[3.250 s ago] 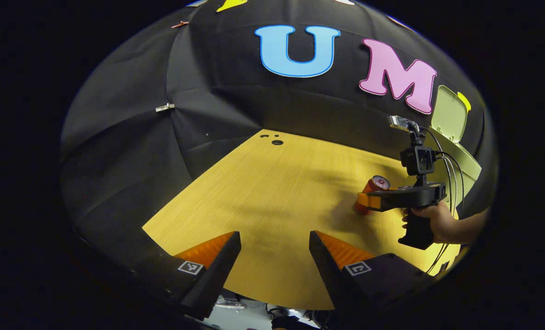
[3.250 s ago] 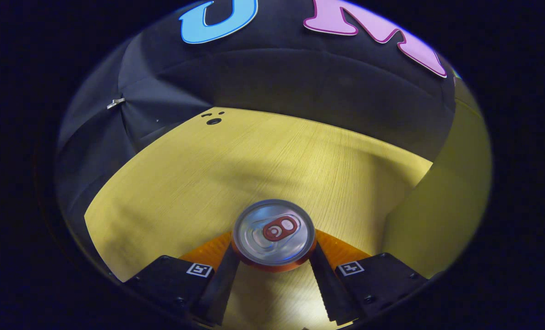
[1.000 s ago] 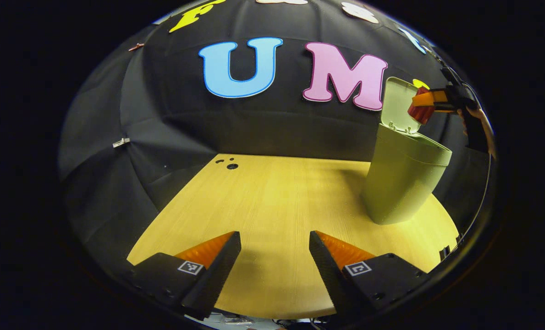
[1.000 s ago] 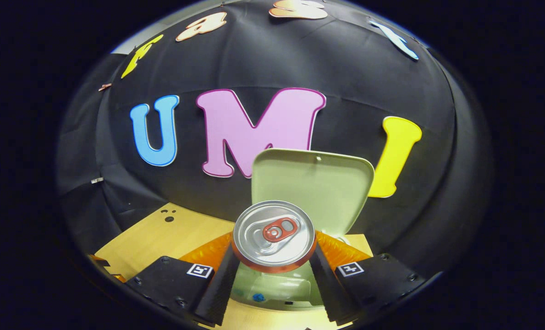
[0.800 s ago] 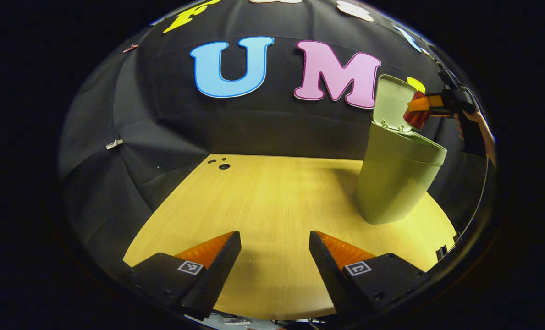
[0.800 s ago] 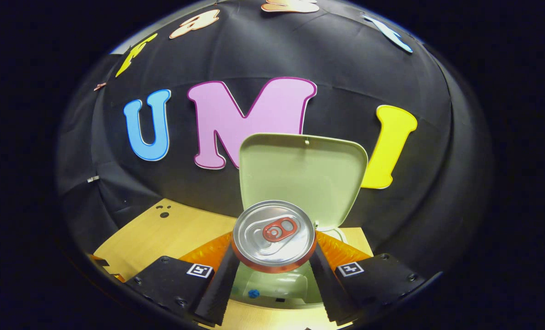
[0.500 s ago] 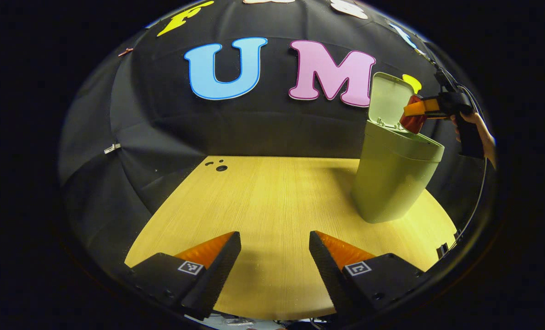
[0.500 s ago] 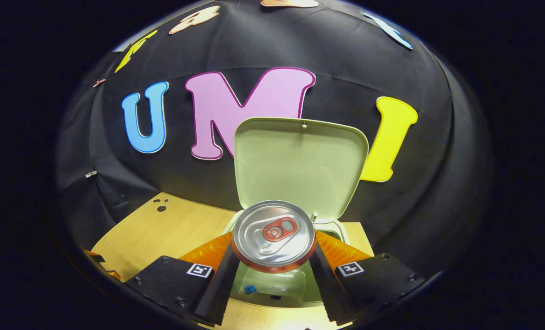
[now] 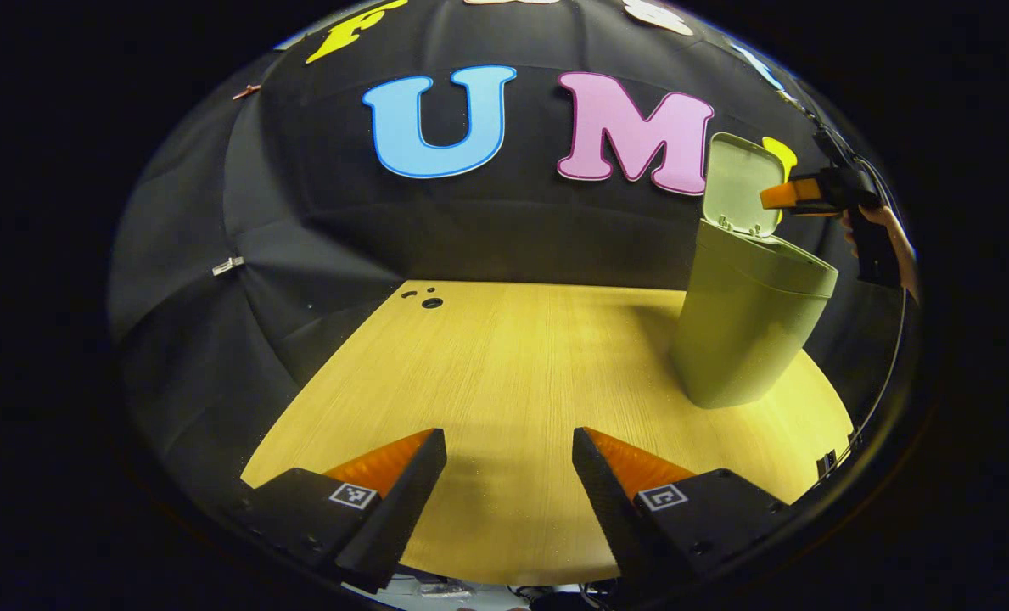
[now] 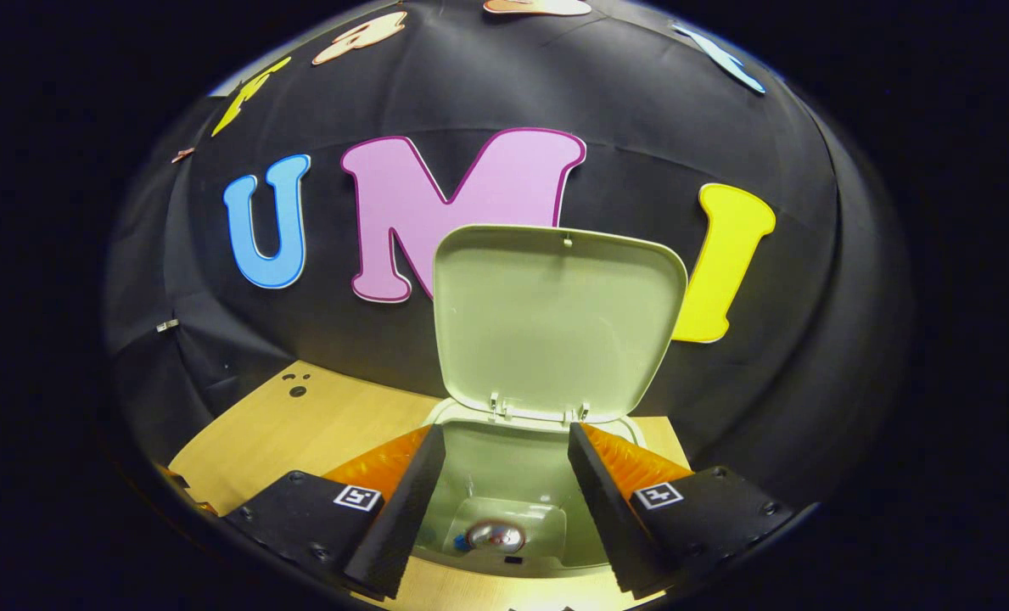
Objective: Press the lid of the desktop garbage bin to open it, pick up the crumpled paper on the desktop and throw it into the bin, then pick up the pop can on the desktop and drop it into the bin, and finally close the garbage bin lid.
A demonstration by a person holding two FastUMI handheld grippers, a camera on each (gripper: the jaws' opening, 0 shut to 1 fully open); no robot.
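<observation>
Desktop (image 9: 512, 373) bare; pop can (image 10: 496, 535) lies inside bin (image 9: 746, 339). Right gripper (image 10: 504, 475) gapes empty above it (left gripper (image 9: 508, 475) too, idle); next, close lid (image 10: 555, 314).

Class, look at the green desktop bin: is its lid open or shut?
Open. The pale green hinged lid stands upright behind the green plastic bin's mouth, and a silver-topped can shows inside.

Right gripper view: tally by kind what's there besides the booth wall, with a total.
Bin: 1
Lid, standing open: 1
Pop can, down inside the bin: 1
Wooden desktop: 1
Tongs, open above the bin's mouth: 1 pair
Total: 5
</observation>
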